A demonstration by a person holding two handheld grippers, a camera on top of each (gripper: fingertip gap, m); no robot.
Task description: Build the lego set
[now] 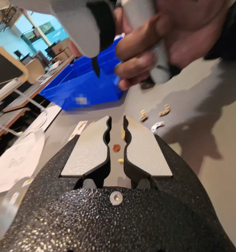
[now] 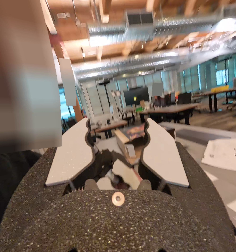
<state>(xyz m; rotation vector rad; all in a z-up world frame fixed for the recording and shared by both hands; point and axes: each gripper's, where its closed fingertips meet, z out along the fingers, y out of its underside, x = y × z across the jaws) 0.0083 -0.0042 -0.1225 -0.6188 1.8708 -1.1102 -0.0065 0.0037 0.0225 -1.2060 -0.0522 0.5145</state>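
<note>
- Left gripper (image 1: 117, 118): fingers (image 1: 95, 143) stand a narrow gap apart with nothing pinched; only grey tabletop (image 1: 169, 156) shows between them, the gripper hovering low over it.
- Seen through that gap on the tabletop: a small round reddish piece (image 1: 116, 148) and yellow bits (image 1: 120, 160).
- Just beyond the right fingertip lie small flat cut-outs: two tan pieces (image 1: 164, 110), (image 1: 144, 115) and a white piece (image 1: 157, 126). They look thin, light and stiff, likely hard to pinch flat; an edge seems the best place to take hold.
- Farther off: a blue bin (image 1: 80, 87), paper sheets (image 1: 16, 160) at left, and a hand (image 1: 142, 54) holding the other gripper above.
- Right gripper (image 2: 117, 121): fingers (image 2: 73, 150) spread wide, holding nothing, pointing up across the room; a box (image 2: 129, 134) and papers (image 2: 224, 154) lie ahead.
</note>
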